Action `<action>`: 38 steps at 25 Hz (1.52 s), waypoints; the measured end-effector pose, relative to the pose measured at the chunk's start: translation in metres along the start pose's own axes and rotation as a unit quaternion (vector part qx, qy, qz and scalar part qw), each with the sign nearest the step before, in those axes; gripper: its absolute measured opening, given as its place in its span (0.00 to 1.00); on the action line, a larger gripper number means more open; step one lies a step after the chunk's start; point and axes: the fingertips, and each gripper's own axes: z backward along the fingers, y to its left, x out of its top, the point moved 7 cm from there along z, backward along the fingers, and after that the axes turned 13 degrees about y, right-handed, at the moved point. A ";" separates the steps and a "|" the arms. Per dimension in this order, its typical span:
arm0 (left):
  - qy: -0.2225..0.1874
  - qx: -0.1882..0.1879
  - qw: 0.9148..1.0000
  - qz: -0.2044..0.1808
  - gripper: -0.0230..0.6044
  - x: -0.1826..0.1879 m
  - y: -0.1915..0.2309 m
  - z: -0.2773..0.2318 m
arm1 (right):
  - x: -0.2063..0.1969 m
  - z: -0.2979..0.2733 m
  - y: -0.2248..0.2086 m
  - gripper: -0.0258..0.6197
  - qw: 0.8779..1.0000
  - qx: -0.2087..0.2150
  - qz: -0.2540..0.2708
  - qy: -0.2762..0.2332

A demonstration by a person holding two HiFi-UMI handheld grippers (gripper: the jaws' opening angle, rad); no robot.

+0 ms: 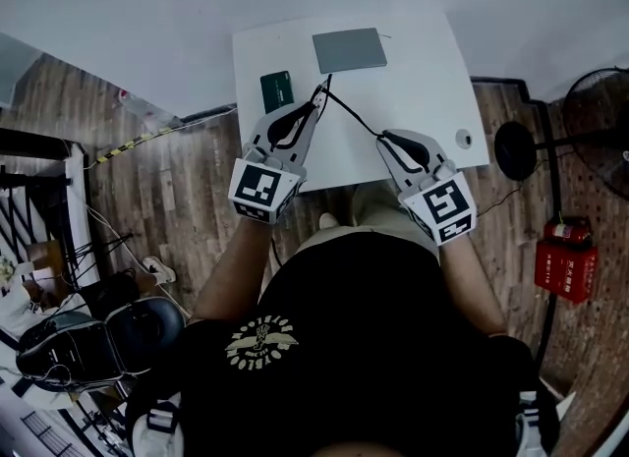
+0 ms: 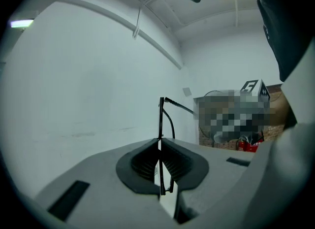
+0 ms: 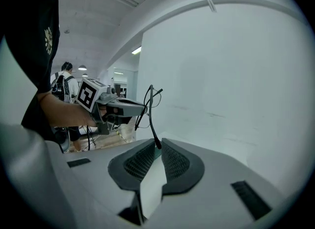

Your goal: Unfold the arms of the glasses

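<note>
A: Glasses (image 1: 352, 116) (image 2: 161, 124) (image 3: 151, 119), look?

B: Thin, black, wire-like. Rim edge-on in the left gripper view. One arm swung out from the top hinge, slightly bowed, with a thicker dark tip. Second curved black strand just beside the rim; arm or rim, cannot tell.

A: Where?

B: Strung between the two sets of fingers, over the near half of the table (image 1: 432, 82).

A: Left gripper (image 1: 320, 99) (image 2: 160, 143)?

B: Clamped on the rim. Rim upright between the pads (image 2: 142, 166), sticking out well past the fingertips at the top and a little behind them at the bottom.

A: Right gripper (image 1: 383, 139) (image 3: 158, 147)?

B: Narrow. Arm tip nipped at the very front of the pads (image 3: 140, 166), no deeper than the fingertips.

A: Long axis, heading?

B: Arm's length running straight from left fingertips to right fingertips. Hinge end at the left fingers, tip end at the right. In the head view, slanting from upper left to lower right. In the right gripper view, rising out of the fingertips and away towards the left fingers.

A: Anything else near?

B: Grey pad (image 1: 349, 49) beyond the left fingertips, on the far edge of the table. Green card (image 1: 277, 89) just outside the left fingers.
</note>
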 end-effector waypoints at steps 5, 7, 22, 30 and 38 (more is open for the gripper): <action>0.023 0.034 0.998 -0.036 0.07 -0.009 0.000 -0.001 | -0.006 0.005 -0.004 0.11 1.000 -0.007 -0.014 -0.002; 0.035 0.046 0.997 -0.055 0.07 -0.011 0.003 -0.001 | -0.005 0.005 -0.006 0.11 1.000 -0.009 -0.015 0.000; 0.066 0.088 0.983 -0.150 0.07 -0.042 0.024 -0.020 | 0.000 -0.008 -0.016 0.11 1.000 -0.015 -0.010 0.018; 0.078 0.068 0.994 -0.015 0.07 -0.046 0.037 -0.023 | 0.008 -0.012 -0.016 0.16 1.000 -0.008 -0.014 -0.003; 0.020 0.030 0.986 0.165 0.07 -0.065 0.045 -0.031 | 0.003 -0.010 -0.018 0.16 0.999 -0.009 -0.043 -0.012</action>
